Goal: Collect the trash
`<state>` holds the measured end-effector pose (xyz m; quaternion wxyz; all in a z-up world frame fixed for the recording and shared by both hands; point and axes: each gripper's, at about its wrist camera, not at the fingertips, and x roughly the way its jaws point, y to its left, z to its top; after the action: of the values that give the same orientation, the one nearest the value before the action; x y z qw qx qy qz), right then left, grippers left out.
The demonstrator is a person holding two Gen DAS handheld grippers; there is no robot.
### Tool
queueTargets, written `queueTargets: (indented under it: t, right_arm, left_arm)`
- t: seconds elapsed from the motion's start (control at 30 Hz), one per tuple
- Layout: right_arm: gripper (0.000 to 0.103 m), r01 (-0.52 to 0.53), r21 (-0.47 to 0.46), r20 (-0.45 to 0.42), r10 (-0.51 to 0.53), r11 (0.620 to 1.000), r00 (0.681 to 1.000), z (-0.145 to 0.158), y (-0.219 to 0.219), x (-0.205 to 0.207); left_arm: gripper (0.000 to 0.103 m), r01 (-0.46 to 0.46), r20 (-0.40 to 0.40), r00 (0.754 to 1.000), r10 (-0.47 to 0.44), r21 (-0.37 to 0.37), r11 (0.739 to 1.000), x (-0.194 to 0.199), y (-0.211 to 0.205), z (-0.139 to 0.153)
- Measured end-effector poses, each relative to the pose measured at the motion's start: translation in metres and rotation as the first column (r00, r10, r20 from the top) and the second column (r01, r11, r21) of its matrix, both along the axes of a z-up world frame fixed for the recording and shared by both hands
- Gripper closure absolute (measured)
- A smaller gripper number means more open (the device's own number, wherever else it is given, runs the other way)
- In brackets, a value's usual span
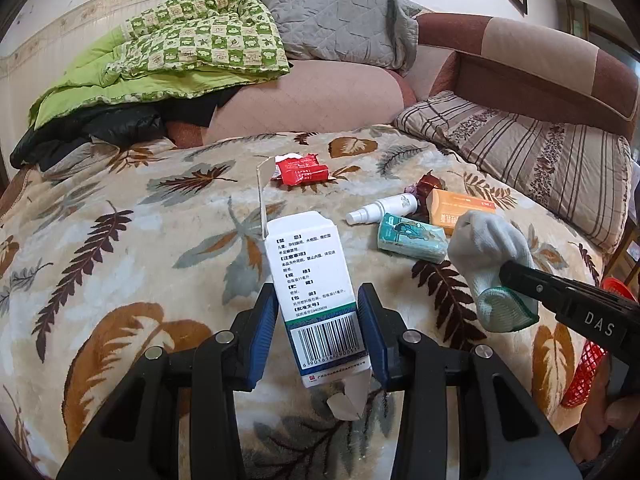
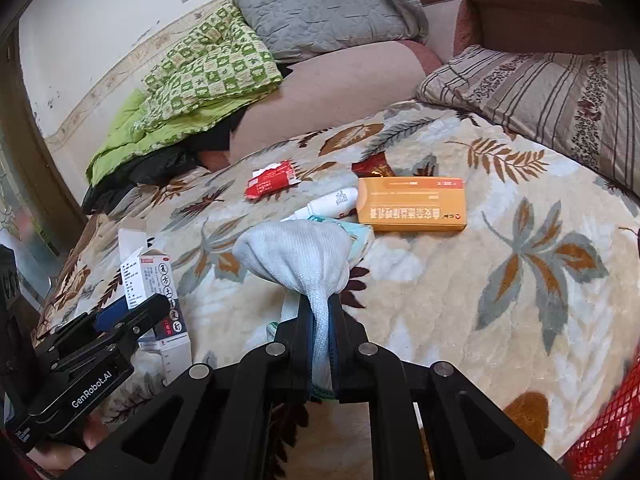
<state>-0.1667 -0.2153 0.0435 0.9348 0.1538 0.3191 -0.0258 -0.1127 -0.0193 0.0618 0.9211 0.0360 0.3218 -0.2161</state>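
Blue pads on our left tool [image 1: 318,330] press both sides of a white carton [image 1: 316,292], held upright near its barcode end with both end flaps hanging open. Our right tool [image 2: 320,344] is clamped tight on the cuff of a grey-white glove [image 2: 296,256], whose bulk droops forward over a teal tissue pack [image 1: 412,238]. Both loads sit just above the leaf-print blanket [image 2: 460,280]. Further out lie the trash not yet picked up: a white spray bottle [image 1: 384,208] touching the tissue pack, an orange box [image 2: 412,204] just beside it, a red wrapper [image 1: 302,170] farther back, and a dark red scrap [image 2: 372,168] behind the box. A red mesh basket [image 2: 604,432] shows at our right edge, and we judge it to be the bin. To do this step well, we should carry each load over the rim before letting go, squeeze the carton only lightly so it does not buckle and slip, and lift the glove clear so it does not drag the tissue pack along.
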Motion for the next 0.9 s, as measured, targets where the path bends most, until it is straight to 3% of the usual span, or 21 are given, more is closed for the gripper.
queueTargets:
  t: [0.9]
  right_arm:
    - [0.096, 0.013, -0.008, 0.009, -0.013, 1.000, 1.000, 0.0019, 0.0002, -0.0035]
  left_arm:
    - [0.063, -0.002, 0.008, 1.000, 0.002, 0.005, 1.000, 0.0004, 0.0021, -0.0017]
